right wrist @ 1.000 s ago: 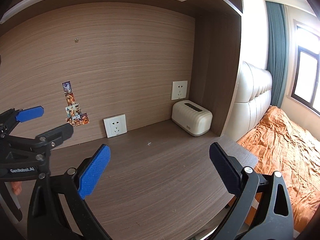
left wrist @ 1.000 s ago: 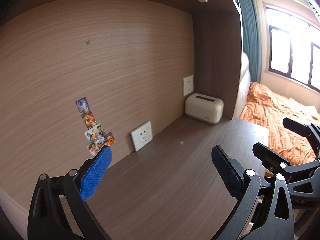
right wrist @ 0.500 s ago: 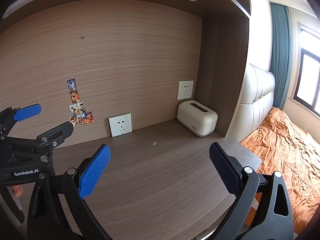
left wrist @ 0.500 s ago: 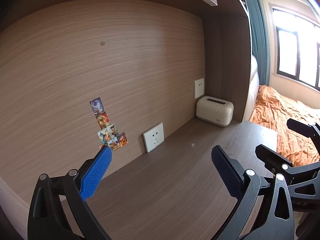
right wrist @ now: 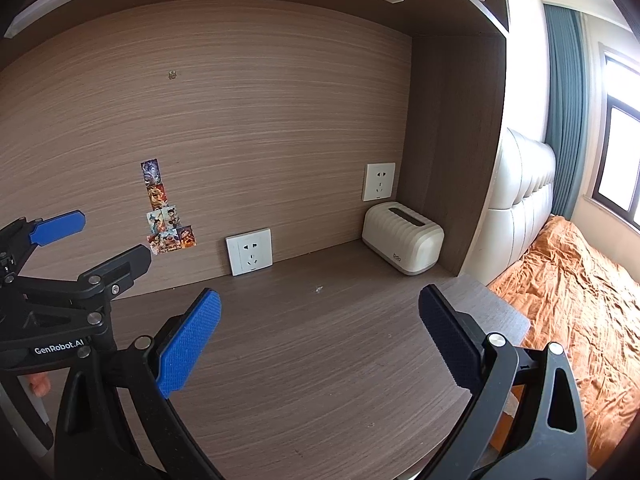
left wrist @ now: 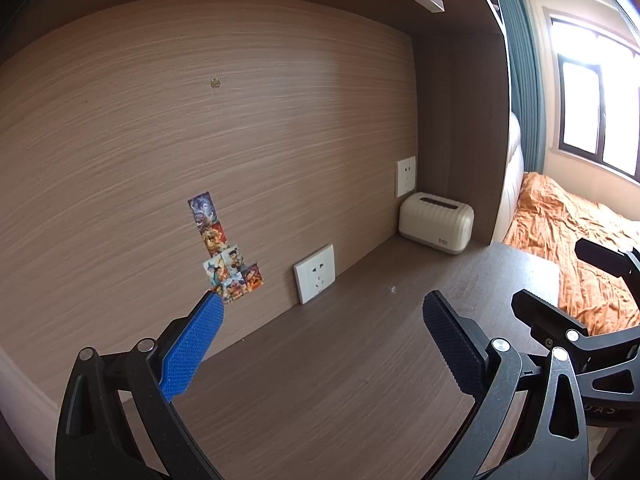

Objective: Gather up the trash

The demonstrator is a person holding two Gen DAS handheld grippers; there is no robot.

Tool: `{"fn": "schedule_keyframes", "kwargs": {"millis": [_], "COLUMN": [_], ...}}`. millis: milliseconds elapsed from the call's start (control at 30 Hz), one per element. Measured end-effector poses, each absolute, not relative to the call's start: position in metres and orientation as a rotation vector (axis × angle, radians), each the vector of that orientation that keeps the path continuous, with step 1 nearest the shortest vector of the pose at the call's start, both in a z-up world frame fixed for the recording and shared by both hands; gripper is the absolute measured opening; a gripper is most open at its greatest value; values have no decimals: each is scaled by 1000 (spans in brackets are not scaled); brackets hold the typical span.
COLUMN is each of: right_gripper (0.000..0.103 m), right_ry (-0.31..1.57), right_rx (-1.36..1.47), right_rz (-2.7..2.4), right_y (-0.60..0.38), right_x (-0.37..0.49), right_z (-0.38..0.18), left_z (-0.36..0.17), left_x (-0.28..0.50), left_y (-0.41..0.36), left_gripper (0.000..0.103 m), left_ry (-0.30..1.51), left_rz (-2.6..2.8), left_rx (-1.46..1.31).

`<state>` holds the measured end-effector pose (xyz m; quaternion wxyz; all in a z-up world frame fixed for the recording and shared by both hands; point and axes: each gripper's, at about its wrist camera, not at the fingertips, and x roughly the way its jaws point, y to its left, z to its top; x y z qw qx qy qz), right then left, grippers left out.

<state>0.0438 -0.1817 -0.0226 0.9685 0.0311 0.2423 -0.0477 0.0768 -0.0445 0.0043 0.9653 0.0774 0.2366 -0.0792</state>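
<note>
A tiny white scrap lies on the dark wooden desk near the back wall; it also shows in the right wrist view. My left gripper is open and empty, held above the desk's near part. My right gripper is open and empty beside it. The right gripper shows at the right edge of the left wrist view, and the left gripper at the left edge of the right wrist view.
A cream ribbed tissue box stands in the back right corner. Two white wall sockets and stickers are on the wooden back panel. A bed with an orange cover lies past the desk's right edge.
Both cameras have shifted so the sockets, stickers and tissue box sit further right and lower in the views. Both grippers stay open and empty.
</note>
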Motion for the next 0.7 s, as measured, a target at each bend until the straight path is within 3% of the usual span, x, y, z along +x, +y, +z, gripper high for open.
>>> {"fn": "schedule_keyframes", "kwargs": {"millis": [700], "right_gripper": [99], "right_ry": [499], "right_rx": [77], "right_rz": [-88], "right_y": [-180], "right_x": [47], "right_z": [-25], "left_z": [2], "left_x": [83], "left_y": [-42], "left_gripper": [98], "left_ry": [504], "left_rz": [-166], "left_rx": [137]}}
